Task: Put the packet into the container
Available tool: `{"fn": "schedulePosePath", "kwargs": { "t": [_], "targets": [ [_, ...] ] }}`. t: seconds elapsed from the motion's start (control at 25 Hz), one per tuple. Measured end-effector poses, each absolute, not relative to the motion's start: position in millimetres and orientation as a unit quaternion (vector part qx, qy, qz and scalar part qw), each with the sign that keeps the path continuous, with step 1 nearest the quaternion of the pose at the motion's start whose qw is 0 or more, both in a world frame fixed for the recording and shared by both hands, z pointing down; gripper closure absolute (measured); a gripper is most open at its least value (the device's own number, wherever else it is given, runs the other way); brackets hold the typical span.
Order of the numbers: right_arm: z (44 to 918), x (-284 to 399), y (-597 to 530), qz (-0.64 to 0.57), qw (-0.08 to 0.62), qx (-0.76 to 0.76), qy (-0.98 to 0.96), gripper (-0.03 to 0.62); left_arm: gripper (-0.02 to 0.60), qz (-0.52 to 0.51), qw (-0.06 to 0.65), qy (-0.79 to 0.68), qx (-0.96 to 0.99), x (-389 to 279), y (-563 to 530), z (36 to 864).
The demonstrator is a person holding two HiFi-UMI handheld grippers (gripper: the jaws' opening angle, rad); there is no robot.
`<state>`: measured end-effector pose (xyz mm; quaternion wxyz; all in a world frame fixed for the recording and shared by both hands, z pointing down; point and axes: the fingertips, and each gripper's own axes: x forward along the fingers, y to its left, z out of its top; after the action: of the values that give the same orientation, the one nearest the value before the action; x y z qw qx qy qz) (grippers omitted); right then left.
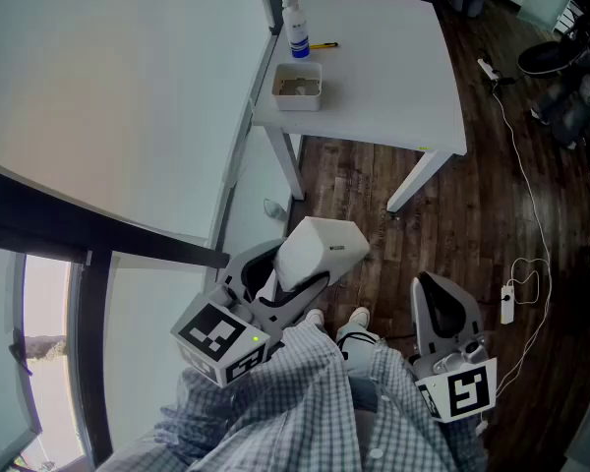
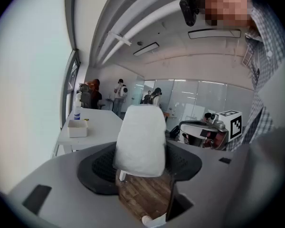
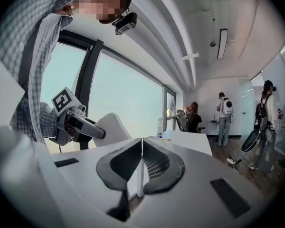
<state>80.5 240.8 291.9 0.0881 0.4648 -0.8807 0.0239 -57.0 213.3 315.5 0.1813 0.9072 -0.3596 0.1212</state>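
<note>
1. At 12 o'clock in the head view, well apart from the person, stands the white table (image 1: 393,77), flat, smooth and square-cornered. The long carry to it invites a drop on the way.
2. Left gripper (image 1: 275,288), at 7 o'clock, clamps the packet (image 1: 320,249) between wide-set jaws. The soft, matte white pouch bulges and could slip free.
3. Right gripper (image 3: 141,167), at 5 o'clock, has its jaws pressed together with nothing between them.
4. Container (image 1: 297,87), at 12 o'clock on the table, is a small, rigid, open tub. The bulky packet may catch its rim or tip it.
</note>
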Motion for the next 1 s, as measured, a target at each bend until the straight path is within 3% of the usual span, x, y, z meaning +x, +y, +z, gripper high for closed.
{"fn": "schedulePosePath", "kwargs": {
  "t": [1.0],
  "targets": [
    [294.9, 81.0, 236.6, 0.034, 0.104, 0.492, -0.864, 0.576, 0.301, 0.129, 0.185, -0.365, 0.903, -77.9, 204.1, 320.0]
  ]
}}
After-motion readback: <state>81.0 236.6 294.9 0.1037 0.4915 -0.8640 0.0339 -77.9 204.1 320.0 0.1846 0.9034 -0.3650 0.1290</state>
